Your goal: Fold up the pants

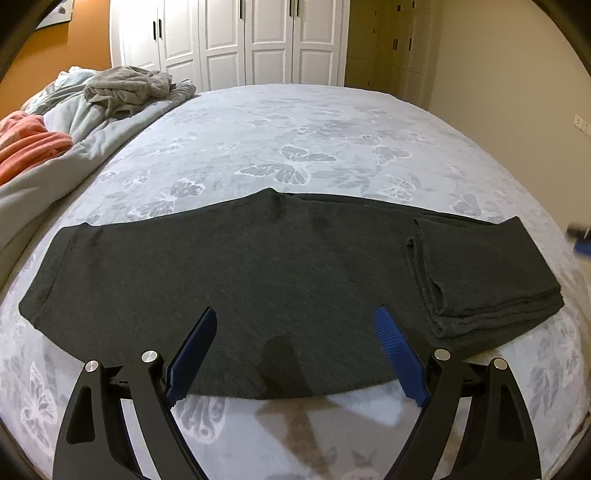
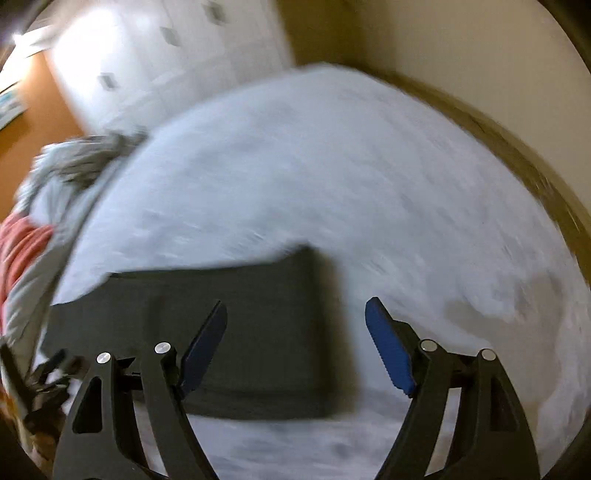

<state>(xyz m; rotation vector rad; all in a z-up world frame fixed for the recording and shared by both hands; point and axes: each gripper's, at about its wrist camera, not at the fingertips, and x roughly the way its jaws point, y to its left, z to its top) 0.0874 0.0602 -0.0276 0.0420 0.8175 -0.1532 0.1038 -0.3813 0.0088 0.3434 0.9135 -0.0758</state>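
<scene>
Hovering wide-open, both left gripper (image 1: 295,314) and right gripper (image 2: 295,306) overhang the pants' (image 1: 229,280) near edge, apparently untouched.

Butterfly-print bed (image 1: 295,122) with dark pants (image 1: 229,273), rumpled grey duvet (image 1: 92,118), orange blanket (image 1: 29,144)

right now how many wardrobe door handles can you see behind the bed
6 dark vertical wardrobe door handles: one pair at left, one pair in the middle, one pair at right. Others may sit outside the frame.
</scene>
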